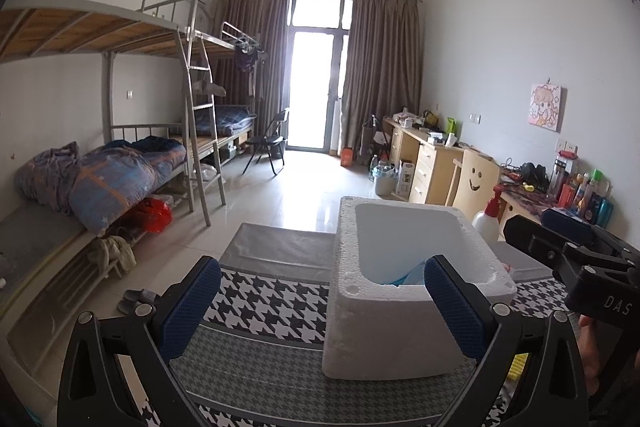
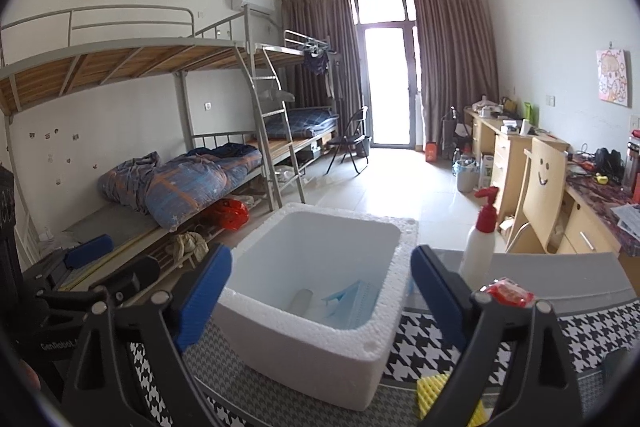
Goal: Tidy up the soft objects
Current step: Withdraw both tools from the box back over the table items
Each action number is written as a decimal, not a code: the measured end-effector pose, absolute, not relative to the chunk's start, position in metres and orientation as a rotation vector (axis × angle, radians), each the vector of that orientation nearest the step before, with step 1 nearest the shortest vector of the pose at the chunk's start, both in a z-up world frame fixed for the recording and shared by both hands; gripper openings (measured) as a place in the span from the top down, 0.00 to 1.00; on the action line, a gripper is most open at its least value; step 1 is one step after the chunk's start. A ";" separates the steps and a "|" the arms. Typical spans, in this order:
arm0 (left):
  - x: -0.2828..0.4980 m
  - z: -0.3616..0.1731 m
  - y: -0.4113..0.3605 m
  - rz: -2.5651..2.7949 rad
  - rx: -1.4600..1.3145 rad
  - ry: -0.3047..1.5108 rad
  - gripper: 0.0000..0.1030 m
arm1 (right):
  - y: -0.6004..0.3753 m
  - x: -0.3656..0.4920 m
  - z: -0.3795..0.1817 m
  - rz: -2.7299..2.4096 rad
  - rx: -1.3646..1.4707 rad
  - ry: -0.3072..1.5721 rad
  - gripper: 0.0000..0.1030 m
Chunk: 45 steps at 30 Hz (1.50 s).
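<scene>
A white foam box stands on a table covered with houndstooth cloth. Inside it lie blue face masks and a small white roll. My right gripper is open just above the box's near rim, with nothing between its blue pads. In the left wrist view the same box sits just ahead and to the right, with a blue mask showing over its rim. My left gripper is open and holds nothing. A yellow sponge lies on the cloth right of the box, behind my right finger.
A white spray bottle with a red pump and a red packet stand on the table right of the box. Bunk beds with a blue quilt line the left wall. Desks and a wooden chair line the right wall.
</scene>
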<state>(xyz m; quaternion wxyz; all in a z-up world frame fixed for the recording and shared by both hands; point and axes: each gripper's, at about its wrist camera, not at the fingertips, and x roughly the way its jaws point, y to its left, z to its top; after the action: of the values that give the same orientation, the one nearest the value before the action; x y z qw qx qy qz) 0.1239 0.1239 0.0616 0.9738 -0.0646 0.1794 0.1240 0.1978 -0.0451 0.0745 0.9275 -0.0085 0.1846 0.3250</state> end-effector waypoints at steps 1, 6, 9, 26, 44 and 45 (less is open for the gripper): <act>0.124 0.062 0.122 0.248 -0.126 0.364 0.01 | -0.047 0.197 0.075 0.666 -0.017 0.375 0.09; 0.121 0.065 0.116 0.241 -0.125 0.358 0.01 | -0.055 0.190 0.076 0.642 -0.020 0.354 0.09; 0.115 0.067 0.112 0.227 -0.123 0.343 0.01 | -0.060 0.185 0.077 0.633 -0.015 0.346 0.09; 0.094 0.059 0.086 0.148 -0.095 0.305 0.01 | -0.089 0.153 0.067 0.574 -0.014 0.301 0.09; 0.090 0.035 0.052 0.033 -0.076 0.311 0.01 | -0.125 0.129 0.046 0.484 -0.001 0.296 0.09; 0.089 0.035 0.049 0.023 -0.072 0.301 0.01 | -0.128 0.129 0.045 0.480 0.002 0.297 0.09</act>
<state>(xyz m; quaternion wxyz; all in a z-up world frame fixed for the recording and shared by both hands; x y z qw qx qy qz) 0.0889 0.0488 0.0345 0.9880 -0.0359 0.1500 0.0116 0.1288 -0.1276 0.0449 0.9604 0.0009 0.1467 0.2368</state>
